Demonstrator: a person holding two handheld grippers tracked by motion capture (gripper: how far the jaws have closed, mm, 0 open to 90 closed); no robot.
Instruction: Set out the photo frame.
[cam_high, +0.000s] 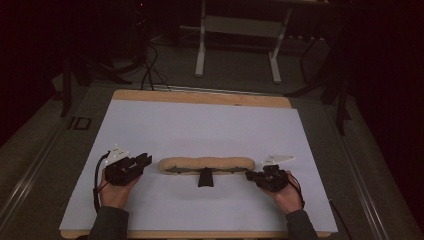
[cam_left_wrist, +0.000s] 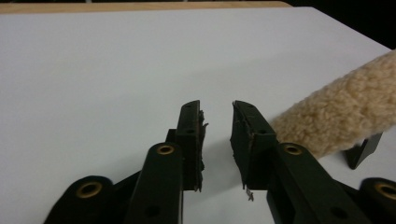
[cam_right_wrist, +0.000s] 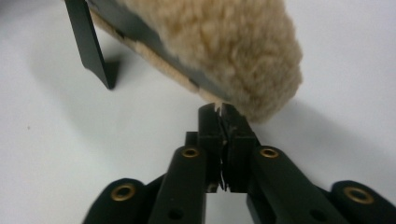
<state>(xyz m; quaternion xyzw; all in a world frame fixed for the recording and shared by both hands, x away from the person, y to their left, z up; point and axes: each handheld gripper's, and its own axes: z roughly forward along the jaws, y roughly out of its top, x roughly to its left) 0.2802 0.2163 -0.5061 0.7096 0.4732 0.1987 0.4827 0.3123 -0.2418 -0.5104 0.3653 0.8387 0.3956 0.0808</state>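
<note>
White sheet on dim-room table, fleecy bar lengthwise btwn grippers: R gripper pinched shut at near end, L gripper narrowly agape, empty, just beside far end.

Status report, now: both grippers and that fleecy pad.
Left gripper open, nothing between jaws, just short of the fleecy pad. Right gripper shut, tips at the pad's end edge; grip unclear. Nothing in the way on the white sheet.
</note>
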